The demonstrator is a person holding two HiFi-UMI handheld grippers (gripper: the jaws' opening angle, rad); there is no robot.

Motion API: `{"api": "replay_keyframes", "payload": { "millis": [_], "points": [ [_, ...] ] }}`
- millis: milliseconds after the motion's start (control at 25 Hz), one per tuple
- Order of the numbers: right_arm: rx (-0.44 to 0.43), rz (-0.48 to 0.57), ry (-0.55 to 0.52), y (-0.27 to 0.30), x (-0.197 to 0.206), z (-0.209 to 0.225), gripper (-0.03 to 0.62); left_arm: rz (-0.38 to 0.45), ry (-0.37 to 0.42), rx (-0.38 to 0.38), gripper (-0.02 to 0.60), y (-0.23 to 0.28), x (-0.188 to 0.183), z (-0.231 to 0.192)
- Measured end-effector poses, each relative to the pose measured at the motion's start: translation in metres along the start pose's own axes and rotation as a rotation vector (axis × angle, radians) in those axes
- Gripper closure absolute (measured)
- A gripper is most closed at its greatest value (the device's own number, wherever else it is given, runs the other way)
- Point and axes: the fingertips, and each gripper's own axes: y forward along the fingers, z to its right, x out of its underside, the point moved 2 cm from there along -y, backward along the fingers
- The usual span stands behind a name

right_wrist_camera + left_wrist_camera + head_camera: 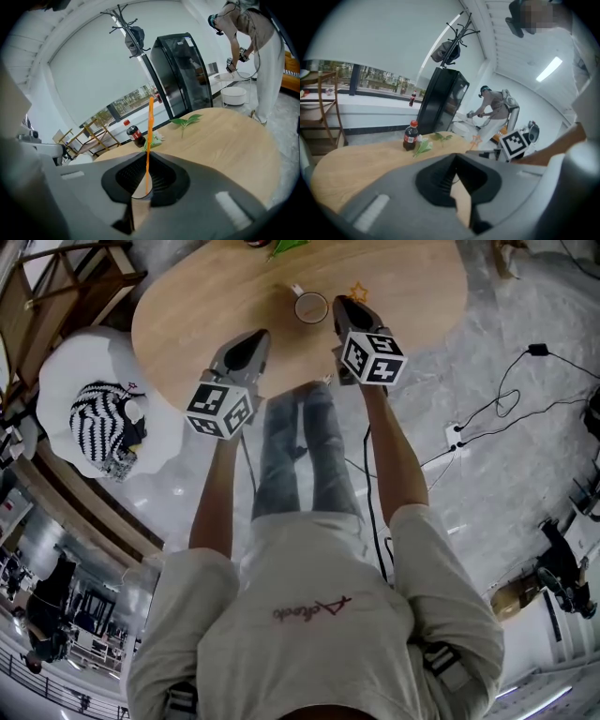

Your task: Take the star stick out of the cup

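Note:
A thin orange star stick (pixel 149 136) rises straight up from between the pads of my right gripper (pixel 146 182), which is shut on its lower end. In the head view its orange star (pixel 357 292) shows just beyond the right gripper (pixel 348 304), to the right of the white cup (pixel 310 307) and outside it. The cup stands on the oval wooden table (pixel 187 306). My left gripper (pixel 255 337) hovers over the table's near edge, left of the cup, shut on nothing (pixel 457 180). From the left gripper view, the star (pixel 476 139) is small and far.
A cola bottle (pixel 410 136) and green leaves (pixel 423 147) lie at the table's far side. A white seat with a striped cushion (pixel 105 423) stands left of the table. Cables (pixel 506 399) run over the floor at right. A person (pixel 248 33) works near a black cabinet (pixel 185 70).

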Motion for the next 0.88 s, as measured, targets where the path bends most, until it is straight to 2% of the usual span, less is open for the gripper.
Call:
{"api": "replay_keyframes", "payload": {
  "millis": [440, 880],
  "points": [
    [-0.018, 0.108, -0.166, -0.065, -0.059, -0.052, 0.576, 0.053, 0.043, 0.017, 0.581, -0.019, -0.053, 0.034],
    [-0.009, 0.175, -0.213, -0.139, -0.111, -0.092, 0.576, 0.130, 0.108, 0.015, 0.581, -0.057, -0.128, 0.072]
  ]
}}
